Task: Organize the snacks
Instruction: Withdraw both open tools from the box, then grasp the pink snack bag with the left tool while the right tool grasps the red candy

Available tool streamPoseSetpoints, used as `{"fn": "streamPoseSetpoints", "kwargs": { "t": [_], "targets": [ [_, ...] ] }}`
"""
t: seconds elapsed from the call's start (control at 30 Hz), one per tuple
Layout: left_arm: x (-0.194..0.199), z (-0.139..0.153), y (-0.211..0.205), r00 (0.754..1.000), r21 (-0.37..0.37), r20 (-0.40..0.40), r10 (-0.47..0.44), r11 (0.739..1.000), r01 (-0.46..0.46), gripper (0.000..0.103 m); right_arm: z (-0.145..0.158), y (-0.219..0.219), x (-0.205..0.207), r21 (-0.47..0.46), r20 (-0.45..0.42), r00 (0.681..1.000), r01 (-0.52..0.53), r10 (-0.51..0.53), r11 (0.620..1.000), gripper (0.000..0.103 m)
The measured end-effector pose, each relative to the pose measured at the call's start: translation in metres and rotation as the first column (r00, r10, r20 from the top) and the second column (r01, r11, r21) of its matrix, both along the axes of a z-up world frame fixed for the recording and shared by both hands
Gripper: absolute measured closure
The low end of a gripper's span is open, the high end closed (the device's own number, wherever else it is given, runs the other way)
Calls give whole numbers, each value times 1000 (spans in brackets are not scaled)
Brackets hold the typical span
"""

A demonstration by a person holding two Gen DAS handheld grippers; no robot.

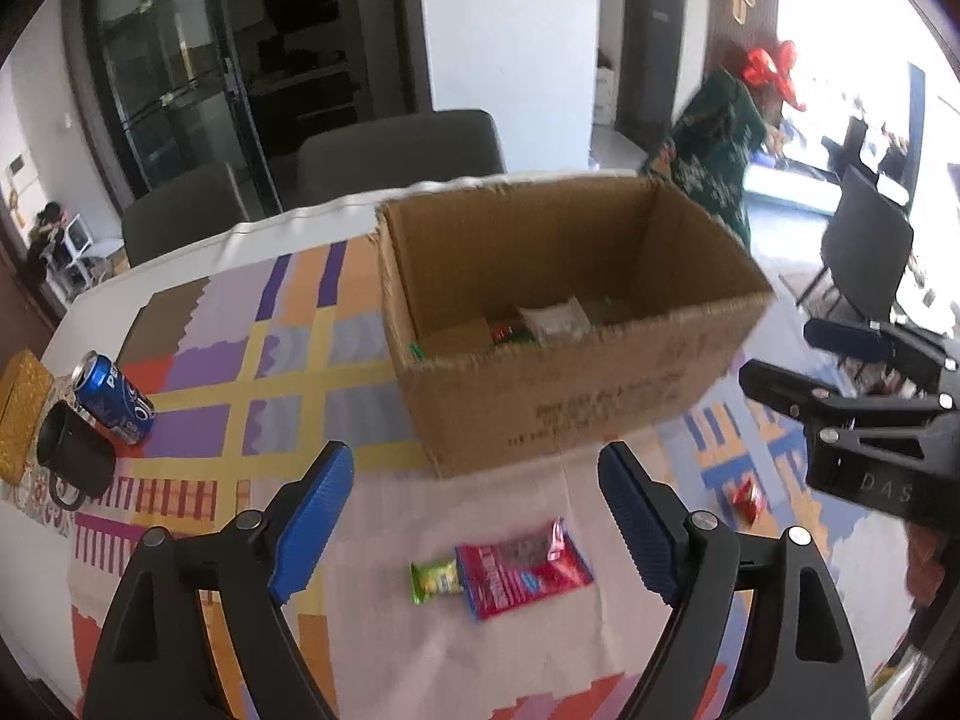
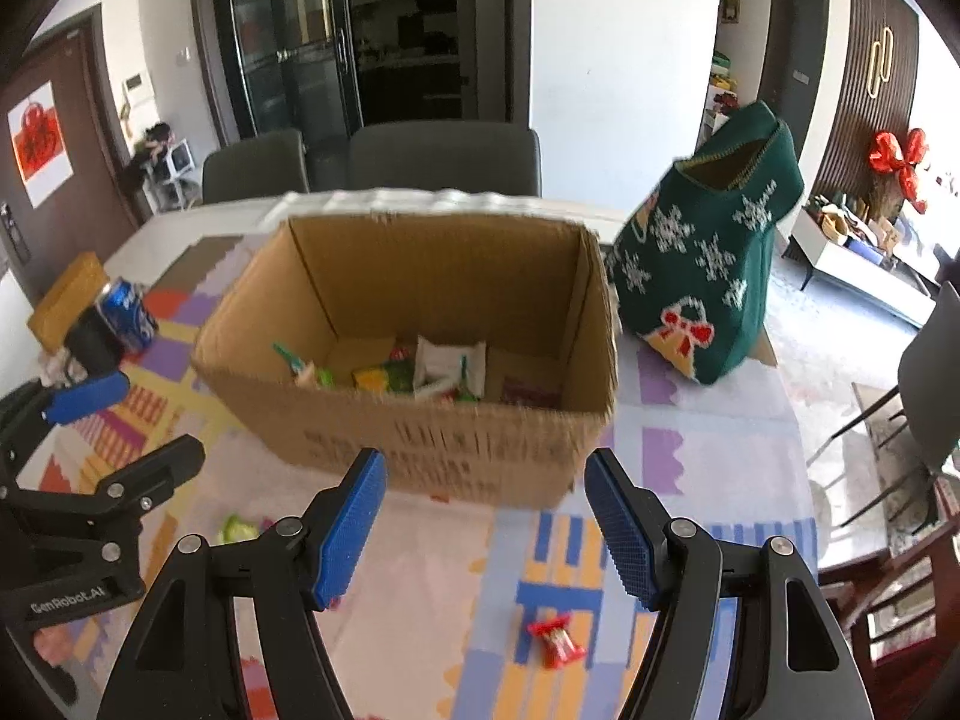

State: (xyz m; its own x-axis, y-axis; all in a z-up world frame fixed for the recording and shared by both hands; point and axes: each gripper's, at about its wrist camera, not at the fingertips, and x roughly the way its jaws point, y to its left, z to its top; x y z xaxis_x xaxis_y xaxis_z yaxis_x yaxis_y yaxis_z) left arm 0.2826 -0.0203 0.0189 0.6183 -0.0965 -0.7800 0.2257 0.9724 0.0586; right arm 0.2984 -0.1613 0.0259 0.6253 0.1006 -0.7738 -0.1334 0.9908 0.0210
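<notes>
An open cardboard box (image 1: pixel 576 396) stands on the patterned tablecloth and holds several snack packets (image 2: pixel 447 369); it also shows in the right wrist view (image 2: pixel 420 450). In front of it lie a red snack bag (image 1: pixel 522 570), a small green packet (image 1: pixel 435 581) and a small red candy (image 1: pixel 747 498), which the right wrist view shows too (image 2: pixel 555 639). My left gripper (image 1: pixel 474 516) is open and empty above the red bag. My right gripper (image 2: pixel 483 516) is open and empty above the small red candy; it shows in the left wrist view (image 1: pixel 780 360).
A blue Pepsi can (image 1: pixel 114 399) lies beside a black mug (image 1: pixel 75 450) and a yellow box (image 1: pixel 21 414) at the left. A green knitted Christmas stocking (image 2: pixel 708 264) stands right of the box. Grey chairs (image 2: pixel 444 159) line the table's far edge.
</notes>
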Motion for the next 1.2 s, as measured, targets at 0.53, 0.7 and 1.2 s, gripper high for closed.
{"fn": "streamPoseSetpoints", "kwargs": {
  "t": [0.53,0.7,1.2],
  "targets": [
    [-15,-71,-30,950,204,-216,-226,941,271,18,-66,2,-10,-124,-246,968,-75,42,989,34],
    [-13,-101,-40,902,255,-313,-299,888,383,18,-92,7,-11,-151,-316,947,-101,48,983,34],
    [33,-144,-46,861,250,-420,-287,875,414,18,-129,-11,0,-269,-401,916,-101,-16,958,34]
  ]
}}
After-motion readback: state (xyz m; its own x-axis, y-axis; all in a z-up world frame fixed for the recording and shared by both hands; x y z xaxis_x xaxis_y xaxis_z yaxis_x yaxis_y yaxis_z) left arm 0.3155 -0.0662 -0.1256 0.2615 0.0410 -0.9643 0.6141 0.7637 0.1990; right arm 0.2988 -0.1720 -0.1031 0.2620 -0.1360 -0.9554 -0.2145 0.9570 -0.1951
